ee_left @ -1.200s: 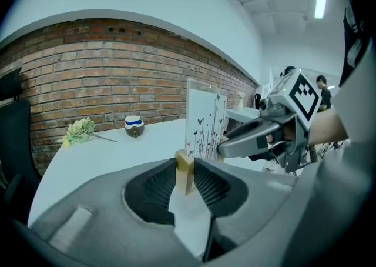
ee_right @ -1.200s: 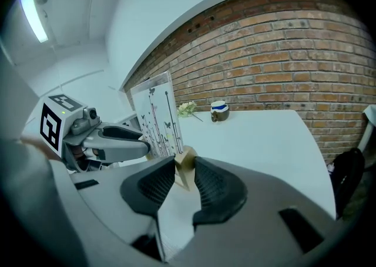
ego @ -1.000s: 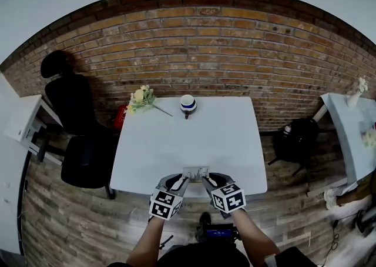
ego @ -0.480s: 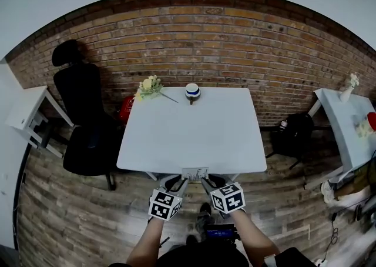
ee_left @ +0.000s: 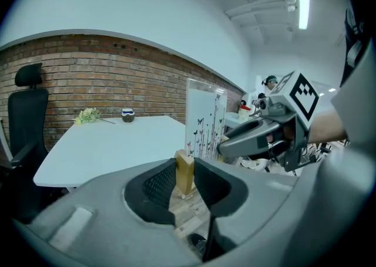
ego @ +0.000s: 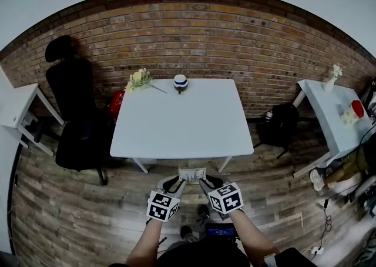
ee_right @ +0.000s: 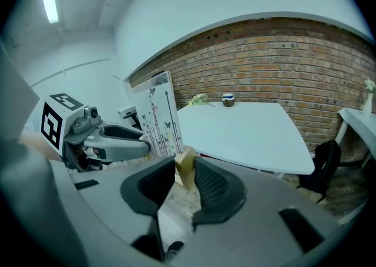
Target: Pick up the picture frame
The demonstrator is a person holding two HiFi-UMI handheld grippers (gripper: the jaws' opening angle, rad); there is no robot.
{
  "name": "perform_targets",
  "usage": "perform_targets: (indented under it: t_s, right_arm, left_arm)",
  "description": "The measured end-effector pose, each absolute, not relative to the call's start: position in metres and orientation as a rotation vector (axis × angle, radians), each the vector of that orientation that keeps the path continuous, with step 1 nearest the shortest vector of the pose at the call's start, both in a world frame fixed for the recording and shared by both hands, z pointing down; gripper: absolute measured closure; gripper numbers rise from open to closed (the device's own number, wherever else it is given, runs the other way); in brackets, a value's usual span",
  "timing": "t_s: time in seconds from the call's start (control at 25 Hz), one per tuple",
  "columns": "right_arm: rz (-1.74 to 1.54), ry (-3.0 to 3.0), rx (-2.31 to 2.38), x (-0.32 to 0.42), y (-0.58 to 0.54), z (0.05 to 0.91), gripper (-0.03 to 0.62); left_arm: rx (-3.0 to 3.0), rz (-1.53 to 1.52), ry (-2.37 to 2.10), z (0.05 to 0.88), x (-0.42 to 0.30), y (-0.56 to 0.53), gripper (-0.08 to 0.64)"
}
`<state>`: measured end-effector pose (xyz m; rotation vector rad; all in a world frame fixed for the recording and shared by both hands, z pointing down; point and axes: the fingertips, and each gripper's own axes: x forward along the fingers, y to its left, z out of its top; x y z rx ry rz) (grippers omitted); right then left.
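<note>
Head view: the picture frame (ego: 193,174) hangs at lower centre, below the bench (ego: 176,133) edge and over floorboards (ego: 88,213). Its long axis runs left-right between the left gripper (ego: 175,183) and right gripper (ego: 205,183), both equally near. Left gripper view: the jaws clamp one wooden foot (ee_left: 184,172). Right gripper view: the jaws pinch the other foot (ee_right: 186,167), seemingly as firmly.

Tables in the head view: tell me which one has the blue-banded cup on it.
The middle table, the largest in view: the cup stands at its far edge beside the flowers. The left table and right table show no such cup.
</note>
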<state>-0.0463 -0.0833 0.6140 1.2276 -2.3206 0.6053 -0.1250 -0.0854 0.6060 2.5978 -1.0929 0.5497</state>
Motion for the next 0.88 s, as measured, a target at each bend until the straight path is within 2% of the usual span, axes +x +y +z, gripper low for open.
perform_targets:
  t_s: [0.88]
  right_arm:
    - [0.6, -2.363, 1.198, 0.004, -0.085, 0.604, 0.486]
  left_arm:
    - [2.58, 0.584, -1.168, 0.593, -0.075, -0.085, 0.457]
